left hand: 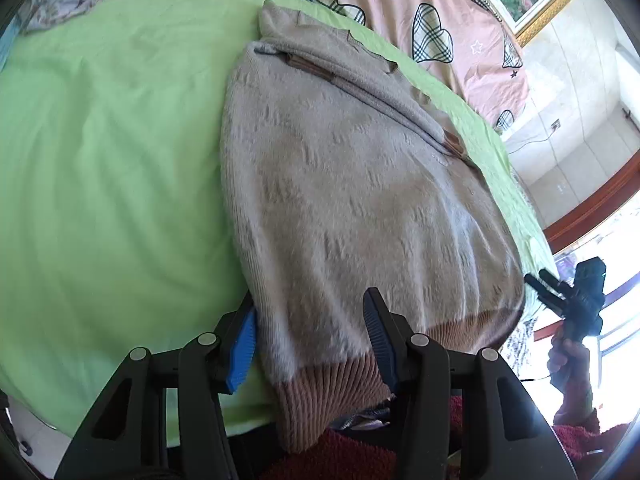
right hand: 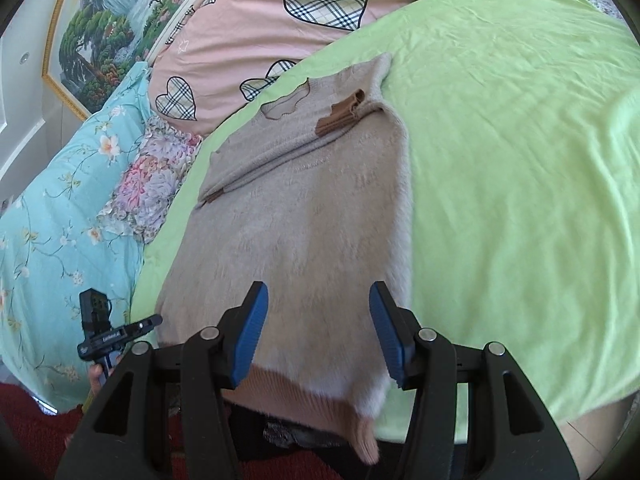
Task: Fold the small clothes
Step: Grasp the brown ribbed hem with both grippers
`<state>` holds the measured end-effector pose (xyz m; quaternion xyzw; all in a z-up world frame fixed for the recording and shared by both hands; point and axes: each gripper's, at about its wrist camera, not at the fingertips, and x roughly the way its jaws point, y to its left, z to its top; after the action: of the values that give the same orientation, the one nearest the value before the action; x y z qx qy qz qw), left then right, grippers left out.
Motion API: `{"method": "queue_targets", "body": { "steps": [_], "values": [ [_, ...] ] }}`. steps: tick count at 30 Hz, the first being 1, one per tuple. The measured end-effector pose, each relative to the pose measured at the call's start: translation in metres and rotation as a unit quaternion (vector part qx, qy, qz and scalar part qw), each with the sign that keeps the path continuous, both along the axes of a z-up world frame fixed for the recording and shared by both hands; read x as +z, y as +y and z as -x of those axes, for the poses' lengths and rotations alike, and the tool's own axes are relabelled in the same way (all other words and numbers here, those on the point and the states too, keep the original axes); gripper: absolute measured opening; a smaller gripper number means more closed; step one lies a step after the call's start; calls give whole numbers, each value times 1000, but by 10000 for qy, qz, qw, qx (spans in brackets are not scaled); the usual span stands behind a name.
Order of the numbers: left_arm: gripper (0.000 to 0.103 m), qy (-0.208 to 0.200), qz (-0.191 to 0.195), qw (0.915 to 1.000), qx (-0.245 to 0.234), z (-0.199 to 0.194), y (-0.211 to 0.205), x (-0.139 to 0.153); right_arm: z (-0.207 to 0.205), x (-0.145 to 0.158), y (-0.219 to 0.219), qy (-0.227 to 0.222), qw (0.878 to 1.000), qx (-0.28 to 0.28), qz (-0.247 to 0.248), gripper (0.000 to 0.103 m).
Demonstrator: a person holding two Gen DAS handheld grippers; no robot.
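Sweater (left hand: 360, 200) hem hangs past the green sheet (left hand: 100, 160), its end cut off

You are working in bright daylight pouring in from the window (left hand: 616, 240), which is blowing out to white glare. The green sheet (left hand: 100, 160) is glowing evenly, with only soft shadows showing. Both fisheye views are bending hard at the dark rims, and the sweater (right hand: 312, 208) is looking slightly soft.
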<state>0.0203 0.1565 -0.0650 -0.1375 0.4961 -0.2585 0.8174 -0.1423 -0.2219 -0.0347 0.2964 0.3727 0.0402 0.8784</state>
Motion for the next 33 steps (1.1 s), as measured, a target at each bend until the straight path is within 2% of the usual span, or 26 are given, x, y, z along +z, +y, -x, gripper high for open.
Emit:
{"method": "queue_targets", "body": {
  "steps": [7,11,12,14,17,19,22,23,24,25,30,33],
  "values": [
    [50,47,115,9995,-299,18,-6,-8,21,-23,5,276,9988,391,-108,54],
    [50,28,163,9989,-433,21,-10,-10,24,-31,7,110,9981,532,-282,54],
    [48,8,175,9988,-464,21,-11,-10,21,-34,9,77,9973,614,-396,54],
    [22,-74,123,9981,-591,23,-14,-8,16,-36,17,23,9958,821,-392,54],
    [23,-16,63,9979,-644,23,-11,-13,17,-38,22,-122,9945,966,-377,54],
    [23,154,195,9978,-622,20,-6,-19,19,-44,17,-212,9941,931,-507,51],
    [22,175,335,9974,-616,20,-3,-21,25,-53,10,-248,9937,834,-702,37],
    [22,142,327,9974,-620,21,-3,-21,26,-55,8,-222,9938,804,-730,29],
    [18,87,289,9976,-617,21,-3,-21,27,-58,7,-147,9943,781,-712,14],
    [13,39,256,9977,-626,22,-3,-20,26,-61,7,-65,9946,770,-696,9],
    [7,-267,440,9969,-600,33,11,-6,40,-46,2,-388,9924,796,-858,8],
    [7,-162,559,9968,-540,31,15,-6,38,-50,-2,-224,9932,792,-825,8]
  ]
}}
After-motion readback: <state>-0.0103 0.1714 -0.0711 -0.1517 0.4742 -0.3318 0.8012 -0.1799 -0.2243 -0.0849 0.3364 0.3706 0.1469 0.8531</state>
